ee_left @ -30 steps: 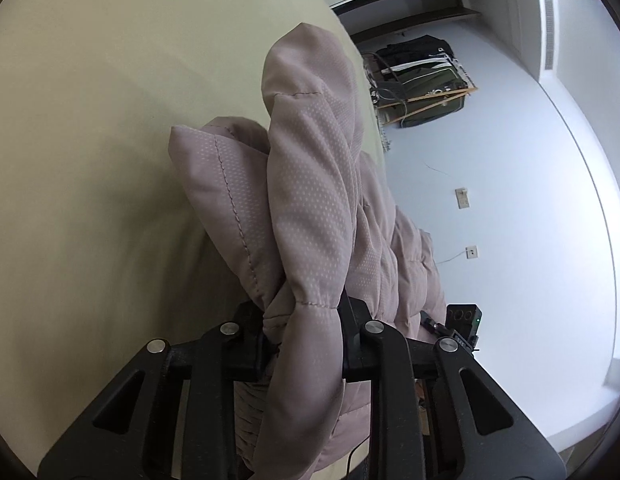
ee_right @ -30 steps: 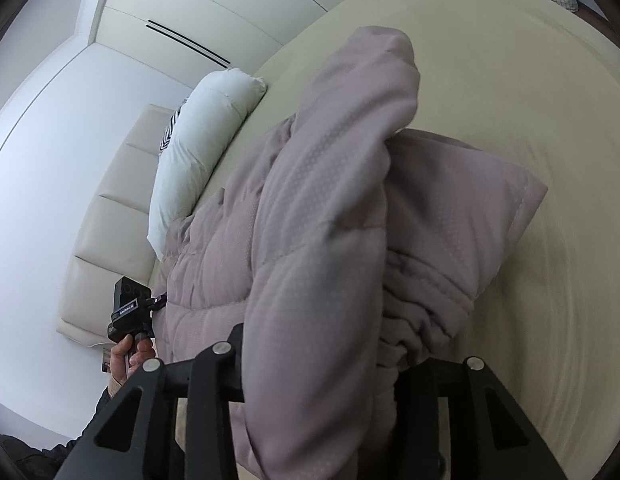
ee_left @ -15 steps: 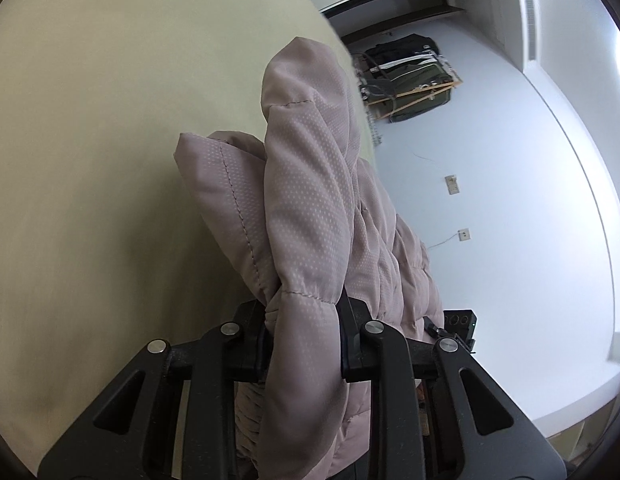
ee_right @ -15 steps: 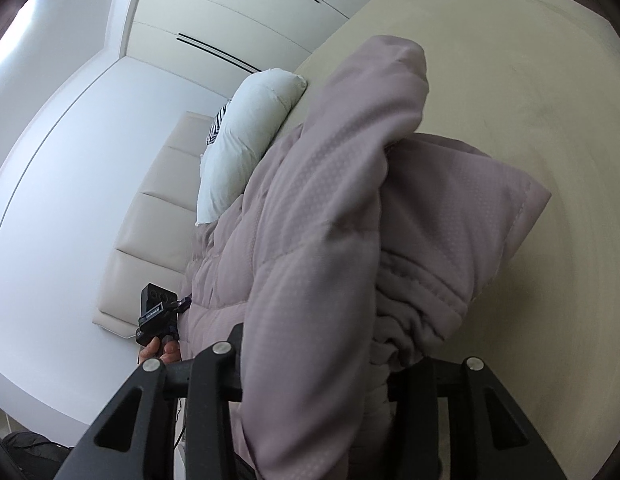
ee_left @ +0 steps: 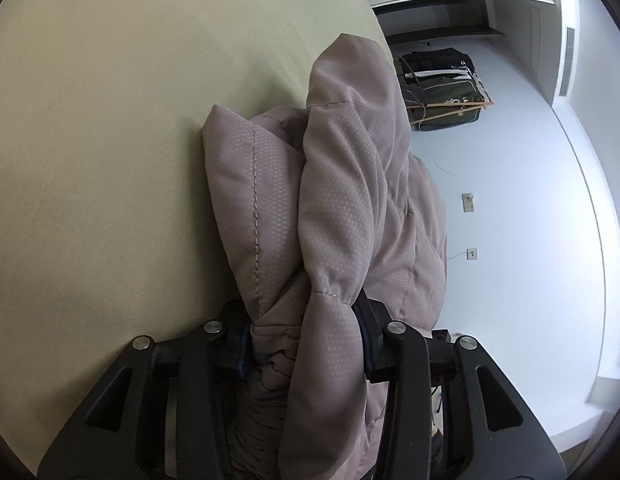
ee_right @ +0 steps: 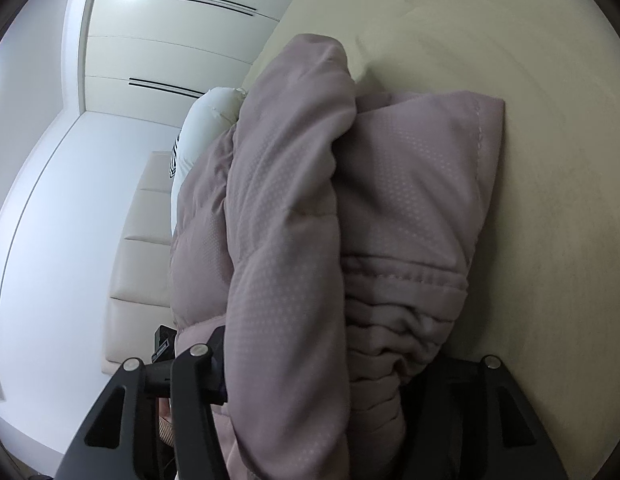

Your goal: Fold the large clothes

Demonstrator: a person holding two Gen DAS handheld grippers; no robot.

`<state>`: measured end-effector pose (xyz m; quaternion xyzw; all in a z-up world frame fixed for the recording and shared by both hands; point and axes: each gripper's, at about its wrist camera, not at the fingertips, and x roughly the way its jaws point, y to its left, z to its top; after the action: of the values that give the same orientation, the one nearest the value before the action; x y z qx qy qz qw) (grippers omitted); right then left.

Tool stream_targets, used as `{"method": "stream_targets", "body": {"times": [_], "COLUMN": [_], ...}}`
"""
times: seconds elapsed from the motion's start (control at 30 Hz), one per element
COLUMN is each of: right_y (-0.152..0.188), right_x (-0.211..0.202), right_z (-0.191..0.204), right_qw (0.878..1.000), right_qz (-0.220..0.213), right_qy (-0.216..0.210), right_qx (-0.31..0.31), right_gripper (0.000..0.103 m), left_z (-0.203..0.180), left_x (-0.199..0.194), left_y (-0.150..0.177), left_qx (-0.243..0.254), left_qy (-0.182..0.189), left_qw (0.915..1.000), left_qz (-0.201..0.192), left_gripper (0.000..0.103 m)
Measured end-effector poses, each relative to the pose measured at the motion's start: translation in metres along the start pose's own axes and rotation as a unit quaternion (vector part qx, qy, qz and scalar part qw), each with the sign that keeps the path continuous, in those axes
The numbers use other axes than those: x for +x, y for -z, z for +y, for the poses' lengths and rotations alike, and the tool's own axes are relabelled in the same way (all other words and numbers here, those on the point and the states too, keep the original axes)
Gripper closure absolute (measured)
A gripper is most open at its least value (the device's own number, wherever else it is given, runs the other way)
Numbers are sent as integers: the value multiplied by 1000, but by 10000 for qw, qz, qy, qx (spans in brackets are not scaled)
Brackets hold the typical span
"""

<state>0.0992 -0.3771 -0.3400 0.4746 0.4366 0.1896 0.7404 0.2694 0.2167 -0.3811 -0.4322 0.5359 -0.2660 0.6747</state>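
A mauve quilted puffer jacket (ee_left: 342, 200) hangs bunched between both grippers above a pale green bed sheet (ee_left: 110, 140). My left gripper (ee_left: 306, 344) is shut on a thick fold of the jacket, which spills over its fingers. In the right wrist view the same jacket (ee_right: 310, 220) fills the middle. My right gripper (ee_right: 310, 384) is shut on another bunch of it; its right finger is hidden by fabric. The jacket's gathered cuff or hem (ee_right: 406, 304) shows beside that grip.
The bed sheet (ee_right: 530, 120) spreads under the jacket. A white pillow (ee_right: 202, 128) and a cream padded headboard (ee_right: 142, 240) lie at the bed's head, with wardrobe doors (ee_right: 170, 32) behind. A dark bag on a rack (ee_left: 442, 84) stands by the white wall.
Both grippers have carried the jacket further over the bed; it sits closer to the sheet and looks larger in both views. Both grips are unchanged.
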Motion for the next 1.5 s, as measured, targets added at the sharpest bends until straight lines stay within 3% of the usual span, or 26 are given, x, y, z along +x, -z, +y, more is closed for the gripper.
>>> {"method": "stream_targets", "body": {"times": [0.07, 0.13, 0.27, 0.37, 0.43, 0.5, 0.57, 0.63, 0.7, 0.8, 0.9, 1.07, 1.23, 1.5], "right_y": [-1, -1, 1, -1, -8, -15, -24, -30, -35, -45, -54, -78, -99, -111], "right_x": [1, -9, -42, -67, -75, -61, -32, 7, 42, 88, 110, 123, 129, 138], "right_z": [3, 7, 32, 68, 90, 121, 145, 164, 168, 162, 159, 139, 108, 94], "right_qw": [10000, 9995, 9902, 9710, 9623, 9690, 9773, 9832, 9849, 9875, 9830, 9870, 9924, 9912], "right_qz": [23, 18, -286, -776, -1047, -1016, -679, -298, -89, 321, 339, 191, 17, -156], "right_qy": [6, 277, 1360, 2171, 2376, 1964, 1470, 917, 715, 761, 1055, 1089, 936, 984], "right_qx": [92, 181, -144, -626, -809, -1099, -1363, -1549, -1576, -1345, -1461, -1169, -795, -871], "right_gripper": [43, 39, 31, 31, 30, 30, 30, 32, 32, 34, 35, 49, 70, 71], "left_z": [0, -5, -47, -76, -107, -140, -172, -197, -207, -208, -204, -186, -181, -169], "left_x": [-5, -16, -42, -73, -83, -75, -51, -8, 32, 83, 109, 122, 159, 187], "left_y": [2, 10, 19, 24, 26, 28, 33, 34, 28, 18, 8, -18, -38, -66], "left_qx": [-10, 46, 479, 838, 1237, 1655, 2101, 2474, 2534, 2486, 2554, 2319, 2451, 2350], "left_qy": [-24, -171, -831, -1429, -1662, -1692, -1572, -1556, -1668, -2022, -2336, -2370, -2660, -2700], "left_qw": [10000, 9998, 9945, 9818, 9709, 9635, 9580, 9511, 9492, 9452, 9364, 9414, 9305, 9321], "left_qz": [-49, -128, -425, -927, -1201, -1252, -1160, -996, -833, -622, -583, -615, -579, -547], "left_gripper": [61, 61, 61, 61, 62, 62, 62, 62, 62, 62, 62, 62, 62, 62]}}
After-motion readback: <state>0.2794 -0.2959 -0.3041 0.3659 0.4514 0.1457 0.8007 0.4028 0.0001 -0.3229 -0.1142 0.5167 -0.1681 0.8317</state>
